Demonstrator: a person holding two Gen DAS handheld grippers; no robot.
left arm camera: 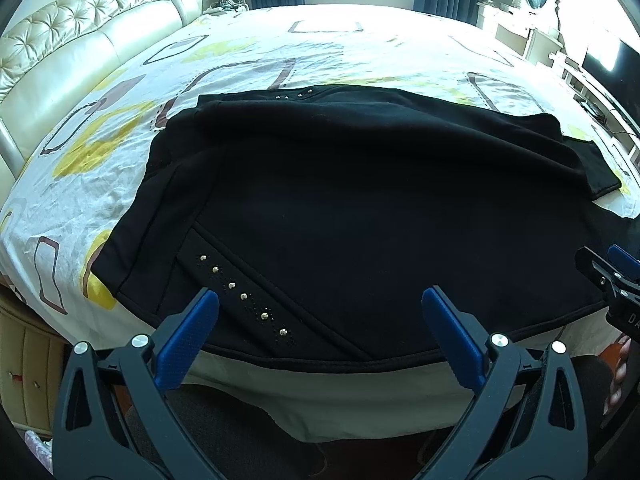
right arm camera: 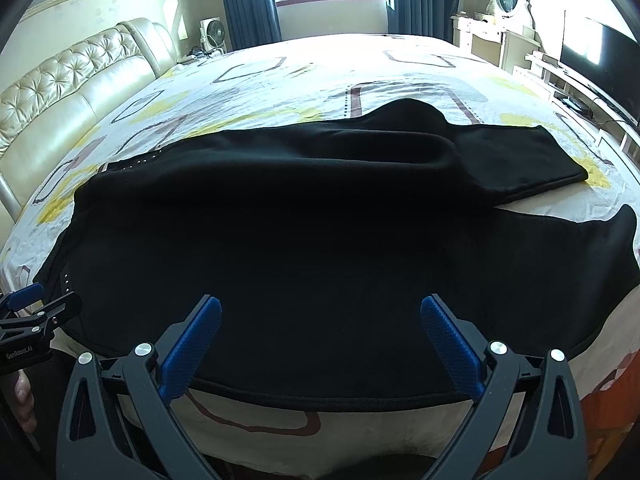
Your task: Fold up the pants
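Pants (left arm camera: 340,208) lie spread across the near part of the bed (left arm camera: 280,48), black, with their long axis running side to side along the near edge rather than away from me. The waist end, marked by a slanted row of studs (left arm camera: 240,294), sits toward the left, on the headboard side; the legs run off to the right, where I see them part into two, the far leg (right arm camera: 520,156) lying flat toward the bed's far right and the near leg ending close to the near right edge. The near hem of the cloth follows the bed's near edge and hangs slightly over it.

My left hand-held gripper (left arm camera: 320,308) hovers just above that near hem at the waist end, fingers spread wide, holding nothing. My right hand-held gripper (right arm camera: 320,316) hovers over the same hem further toward the legs, also spread wide and empty. Both point across the short width of the garment, so the cloth lies straight ahead and below each one.

I judge no fold is made yet. The left is nearer the waist, the right nearer the legs, so a leg-onto-leg fold would suit both gripping the near edge and carrying it away from me.
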